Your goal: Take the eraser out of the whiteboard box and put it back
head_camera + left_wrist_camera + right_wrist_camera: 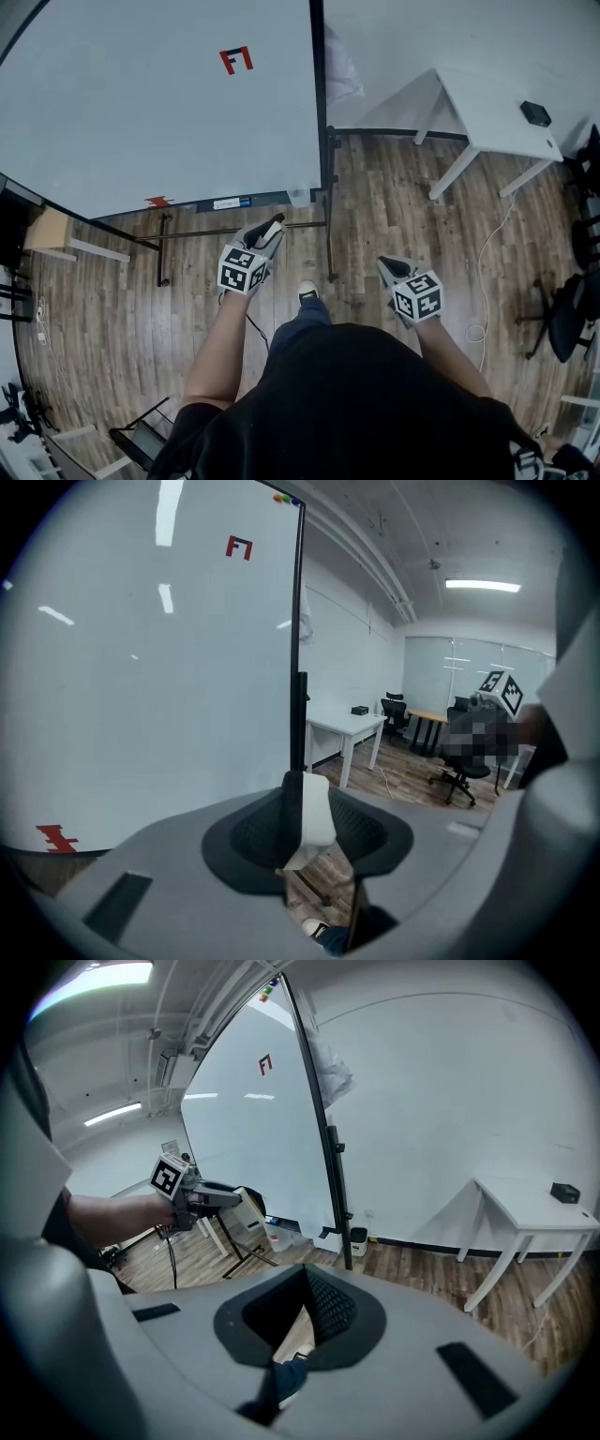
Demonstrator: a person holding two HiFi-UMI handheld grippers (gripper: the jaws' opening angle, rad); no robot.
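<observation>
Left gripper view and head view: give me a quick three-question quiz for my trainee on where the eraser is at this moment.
1. True or false: the eraser is lying inside the whiteboard box.
2. Which one holds the eraser? A. left gripper B. right gripper C. neither
3. Fill in: the white table stands on the person's ____ side.

Key
1. False: the eraser is out of the box, clamped between jaws in front of the whiteboard.
2. A: the left gripper's jaws are closed on it. The right gripper holds nothing.
3. Right.
</observation>
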